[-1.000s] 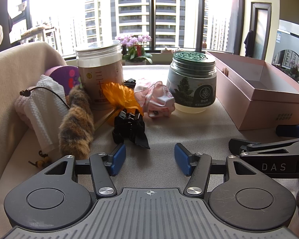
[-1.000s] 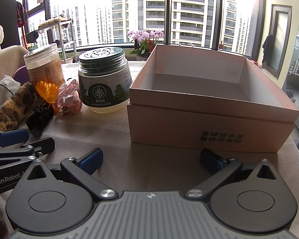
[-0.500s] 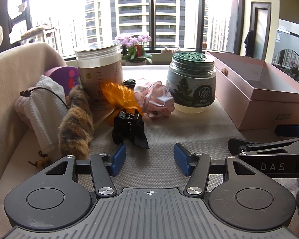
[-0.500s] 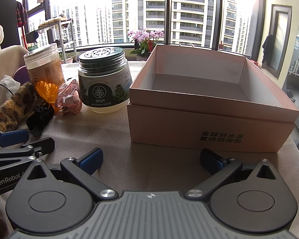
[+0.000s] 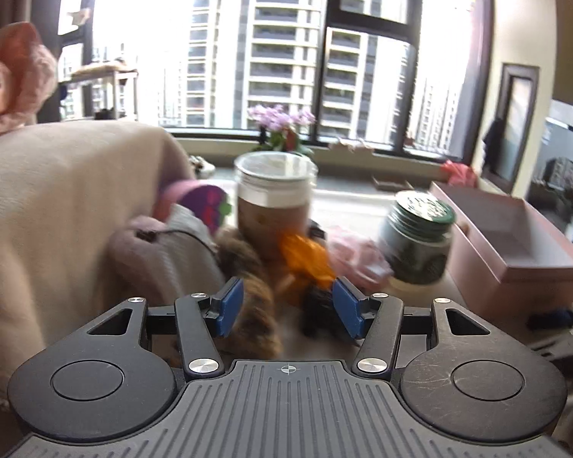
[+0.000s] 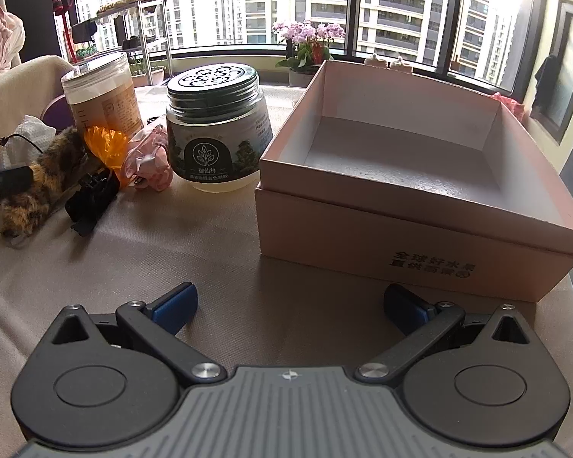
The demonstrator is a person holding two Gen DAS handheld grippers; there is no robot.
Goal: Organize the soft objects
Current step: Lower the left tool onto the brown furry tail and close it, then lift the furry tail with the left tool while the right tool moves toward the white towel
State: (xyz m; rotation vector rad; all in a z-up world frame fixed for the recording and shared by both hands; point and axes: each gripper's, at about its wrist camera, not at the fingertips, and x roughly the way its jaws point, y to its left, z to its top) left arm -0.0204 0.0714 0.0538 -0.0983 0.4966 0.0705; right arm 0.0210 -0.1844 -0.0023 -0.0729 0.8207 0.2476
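Your left claw stands half-open, empty, over the furry calico toy beside the orange scrunchie. Your right claw gapes wide, empty, above the bench before the pink box.

Backlit window glare, left view motion-blurred

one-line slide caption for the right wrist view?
Open right gripper over the tablecloth, facing an empty pink box; jars and soft items at left.
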